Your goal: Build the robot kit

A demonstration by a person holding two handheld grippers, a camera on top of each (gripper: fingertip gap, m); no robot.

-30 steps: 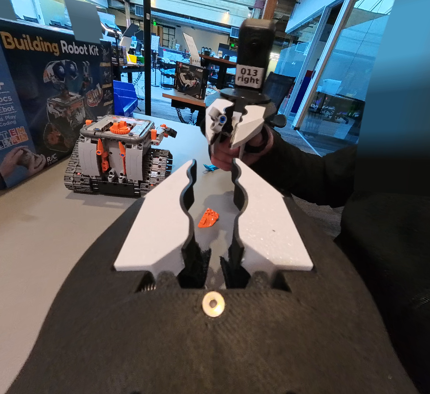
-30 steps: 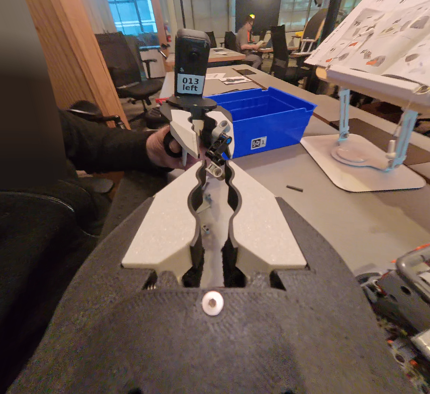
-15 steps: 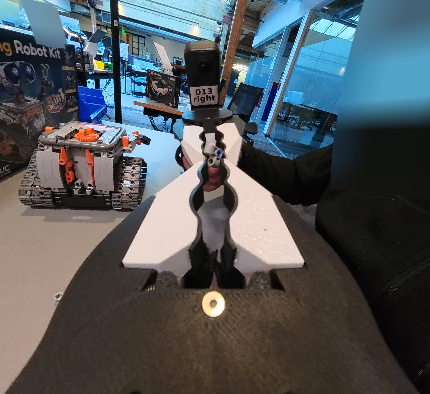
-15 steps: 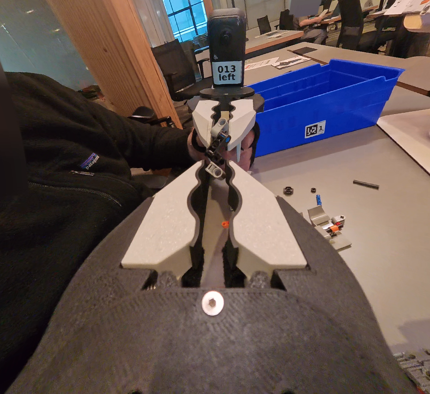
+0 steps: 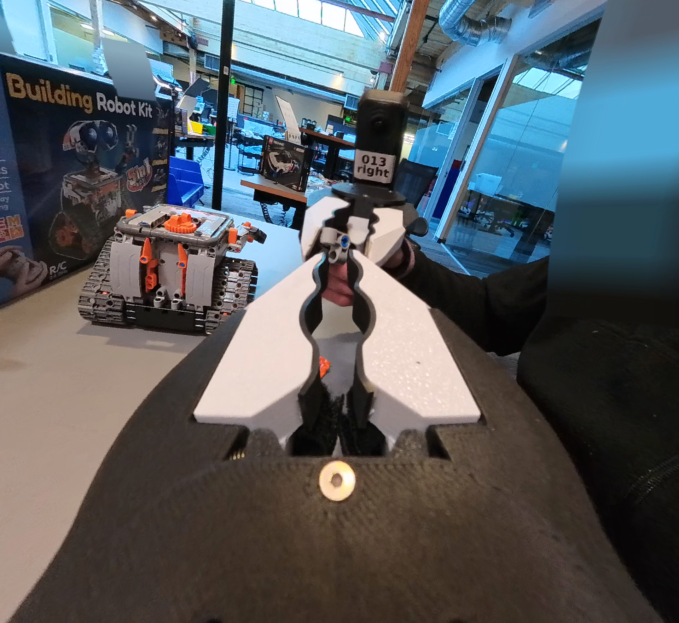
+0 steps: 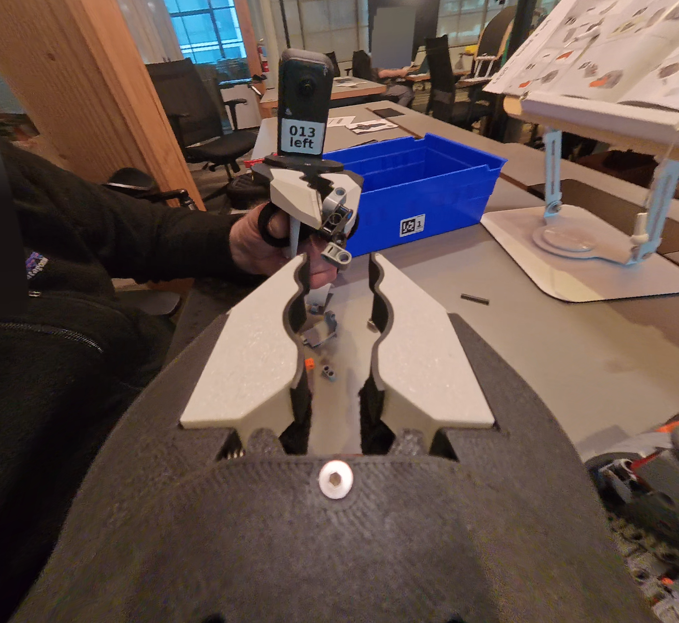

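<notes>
Grey-black brick assembly [image 6: 335, 224] is pinched in the closed left tongs [image 6: 323, 214]; open, empty right tongs [image 6: 336, 260] hover beside it. Judging so, a small bump could knock it onto the desk [image 6: 459, 340].

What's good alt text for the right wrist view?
The right gripper is open, facing the left gripper, which holds a small grey-and-black brick piece. Behind sit a blue bin and a booklet stand on the grey table.

Tracked robot [image 5: 167, 267] on table [image 5: 55, 403], before box [image 5: 73, 164].
</notes>
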